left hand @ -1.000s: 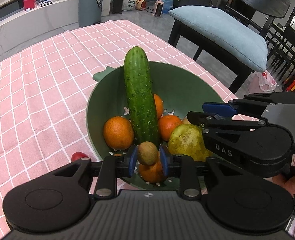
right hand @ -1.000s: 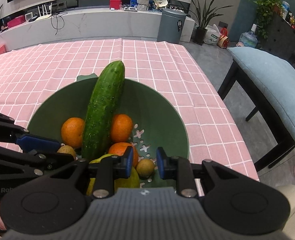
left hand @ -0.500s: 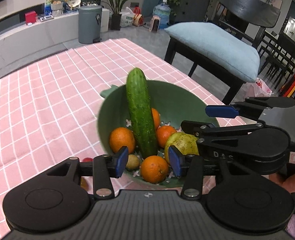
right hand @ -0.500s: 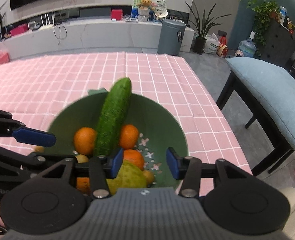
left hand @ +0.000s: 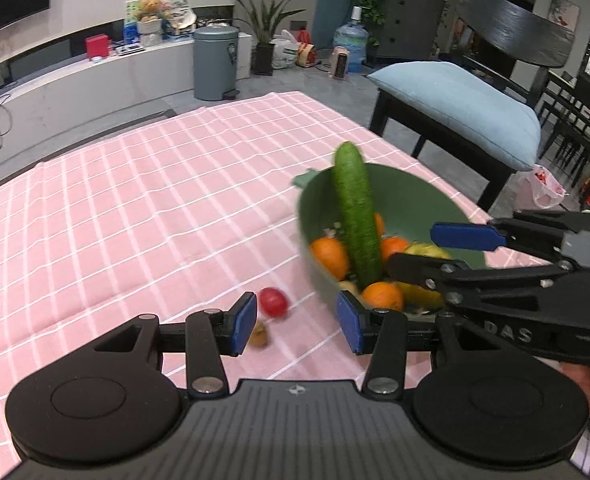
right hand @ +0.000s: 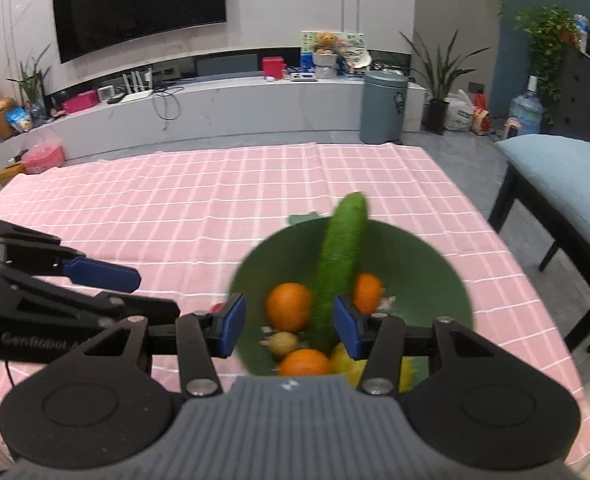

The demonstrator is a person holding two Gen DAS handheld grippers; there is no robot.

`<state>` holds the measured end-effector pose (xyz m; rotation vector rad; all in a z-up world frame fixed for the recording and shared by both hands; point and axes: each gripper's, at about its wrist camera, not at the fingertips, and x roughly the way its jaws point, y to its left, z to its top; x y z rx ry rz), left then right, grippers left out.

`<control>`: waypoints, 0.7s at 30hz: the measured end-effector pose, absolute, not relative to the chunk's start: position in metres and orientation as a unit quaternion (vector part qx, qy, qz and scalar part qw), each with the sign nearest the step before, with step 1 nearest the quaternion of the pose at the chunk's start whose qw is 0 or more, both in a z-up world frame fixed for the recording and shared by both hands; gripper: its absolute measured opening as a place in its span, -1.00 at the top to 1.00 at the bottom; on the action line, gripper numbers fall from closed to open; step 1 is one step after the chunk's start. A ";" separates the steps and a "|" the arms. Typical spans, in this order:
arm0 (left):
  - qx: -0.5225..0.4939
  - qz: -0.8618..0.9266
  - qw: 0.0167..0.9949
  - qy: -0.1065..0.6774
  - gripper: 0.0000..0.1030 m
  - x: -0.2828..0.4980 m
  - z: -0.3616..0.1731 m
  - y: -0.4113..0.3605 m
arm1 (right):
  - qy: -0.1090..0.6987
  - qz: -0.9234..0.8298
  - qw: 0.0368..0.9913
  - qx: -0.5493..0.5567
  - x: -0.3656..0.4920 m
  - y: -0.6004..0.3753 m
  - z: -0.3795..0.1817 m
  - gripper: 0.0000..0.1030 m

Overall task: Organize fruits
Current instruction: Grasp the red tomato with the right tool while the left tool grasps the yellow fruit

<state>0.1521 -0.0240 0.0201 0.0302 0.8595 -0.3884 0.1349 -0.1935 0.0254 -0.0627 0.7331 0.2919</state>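
Observation:
A green colander bowl (left hand: 415,192) (right hand: 423,268) on the pink checked tablecloth holds a long cucumber (left hand: 355,216) (right hand: 341,264), several oranges (left hand: 329,256) (right hand: 289,306), a yellow-green pear (left hand: 423,292) (right hand: 349,360) and a small kiwi (right hand: 283,343). A red tomato (left hand: 273,301) and a second small kiwi (left hand: 260,334) lie on the cloth left of the bowl. My left gripper (left hand: 297,322) is open and empty above the cloth by the bowl's near rim. My right gripper (right hand: 287,326) is open and empty above the bowl's near side.
The tablecloth (left hand: 135,208) stretches far and left. A black chair with a blue cushion (left hand: 463,108) stands past the table's right edge. A grey bin (right hand: 383,106) and a low white bench stand beyond the far edge.
Both grippers opened, dropped their kiwis and pulled back and up from the bowl. The left view has swung left, so the tomato and kiwi on the cloth show.

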 end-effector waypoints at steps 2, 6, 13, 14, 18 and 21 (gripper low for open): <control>0.009 -0.180 0.891 0.417 -0.07 0.152 0.018 -0.015 | 0.358 0.155 0.920 -0.031 0.130 -0.185 0.024 0.10; 0.001 -0.179 0.889 0.422 -0.06 0.151 0.012 0.000 | 0.361 0.177 0.915 -0.038 0.124 -0.168 0.019 0.10; -0.007 -0.186 0.881 0.434 -0.06 0.152 -0.006 0.019 | 0.368 0.199 0.905 -0.078 0.118 -0.139 0.002 0.30; -0.012 -0.187 0.881 0.434 -0.06 0.151 -0.009 0.021 | 0.369 0.199 0.904 -0.086 0.117 -0.136 0.000 0.30; -0.024 -0.194 0.875 0.444 -0.02 0.157 -0.023 0.023 | 0.371 0.202 0.900 -0.107 0.120 -0.132 -0.004 0.32; -0.002 -0.206 0.870 0.448 -0.02 0.163 -0.030 0.017 | 0.370 0.216 0.892 -0.146 0.127 -0.128 -0.004 0.40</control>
